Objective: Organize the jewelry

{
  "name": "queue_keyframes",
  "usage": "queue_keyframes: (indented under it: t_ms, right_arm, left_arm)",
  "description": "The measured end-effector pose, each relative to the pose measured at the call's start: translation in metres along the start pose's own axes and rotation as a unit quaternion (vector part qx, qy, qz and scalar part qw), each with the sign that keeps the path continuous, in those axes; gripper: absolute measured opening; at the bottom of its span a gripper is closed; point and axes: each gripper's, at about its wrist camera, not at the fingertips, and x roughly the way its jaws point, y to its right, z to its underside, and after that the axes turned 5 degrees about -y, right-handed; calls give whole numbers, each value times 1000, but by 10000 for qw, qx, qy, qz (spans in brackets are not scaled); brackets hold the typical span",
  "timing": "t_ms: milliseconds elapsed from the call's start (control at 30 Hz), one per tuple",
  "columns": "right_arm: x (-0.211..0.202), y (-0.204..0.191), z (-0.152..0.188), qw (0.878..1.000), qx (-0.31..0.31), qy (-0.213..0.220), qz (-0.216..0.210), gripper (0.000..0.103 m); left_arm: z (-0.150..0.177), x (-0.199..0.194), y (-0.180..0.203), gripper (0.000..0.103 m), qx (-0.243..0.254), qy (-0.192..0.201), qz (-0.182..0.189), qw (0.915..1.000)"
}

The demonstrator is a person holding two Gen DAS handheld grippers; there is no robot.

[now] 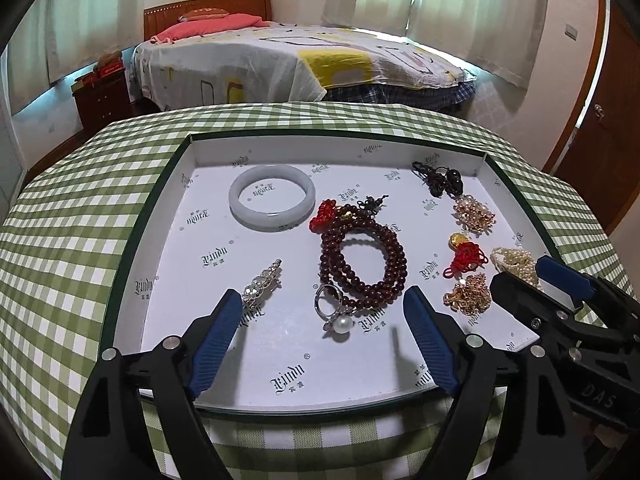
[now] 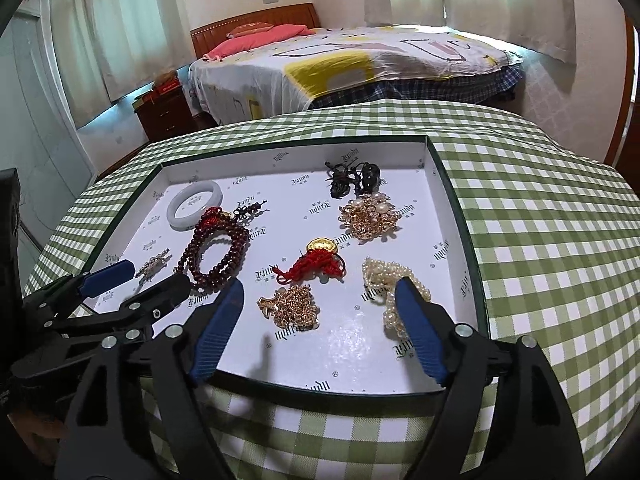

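A shallow white tray on the checked table holds the jewelry. A white jade bangle lies far left. A dark red bead bracelet, a pearl ring and a crystal brooch lie in the middle and left. A gold chain, a red-knot gold charm, a pearl strand and a gold brooch lie to the right. My left gripper is open just above the pearl ring. My right gripper is open over the gold chain.
A black knotted cord piece lies at the tray's far edge. The table wears a green checked cloth. A bed and a wooden nightstand stand beyond the table. A wooden door is at right.
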Motion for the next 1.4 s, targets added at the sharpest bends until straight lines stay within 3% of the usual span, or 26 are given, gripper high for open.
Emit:
queue_keyframes:
  t_ms: [600,1200,1400]
  right_arm:
    - [-41,-8,6,9996,-22,249,88,84]
    - [-178,-34,40,9948,-235,986,71,86]
    - [-227,-45,52,9906,-382,1309,97,88]
  left_arm:
    - [9,-27,5,80,181,189,-179,9995]
    - [49,-192,4,84,-20,1330,-507,9898]
    - [65,-236,3,84,-114,1513,-621,9865]
